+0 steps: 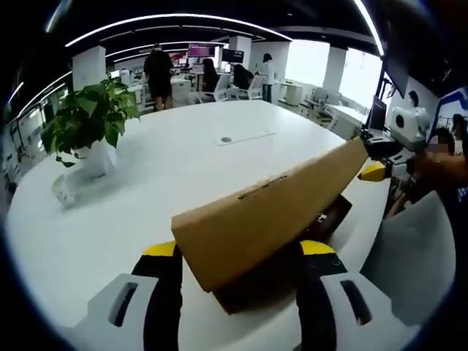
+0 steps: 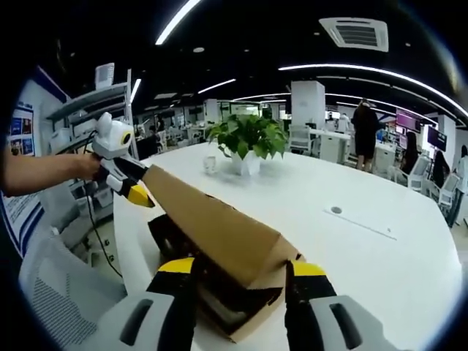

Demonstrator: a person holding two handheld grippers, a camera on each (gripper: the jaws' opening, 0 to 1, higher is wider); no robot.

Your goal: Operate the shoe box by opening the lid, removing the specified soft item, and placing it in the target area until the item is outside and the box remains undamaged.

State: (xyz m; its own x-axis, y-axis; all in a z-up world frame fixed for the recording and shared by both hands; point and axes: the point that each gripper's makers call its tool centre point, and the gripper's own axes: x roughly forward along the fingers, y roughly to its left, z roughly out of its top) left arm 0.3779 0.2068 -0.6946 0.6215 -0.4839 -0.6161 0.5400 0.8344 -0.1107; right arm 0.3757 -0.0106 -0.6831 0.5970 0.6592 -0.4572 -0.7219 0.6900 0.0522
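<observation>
A cardboard lid [image 1: 256, 227] tilts up off the dark box [image 2: 219, 292] on the white counter [image 1: 183, 161]. Left tongs [image 1: 238, 256] and right tongs [image 2: 238, 274] each pinch a lid end. Lift both evenly, toward twelve o'clock, to avoid tearing.

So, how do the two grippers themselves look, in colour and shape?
Both look alike. The left gripper has two black jaws with yellow tips, rising from light grey slotted bases. The right gripper is built the same way. Seen from the side, the left gripper's body is white and rounded, and a dark cable hangs near it.
</observation>
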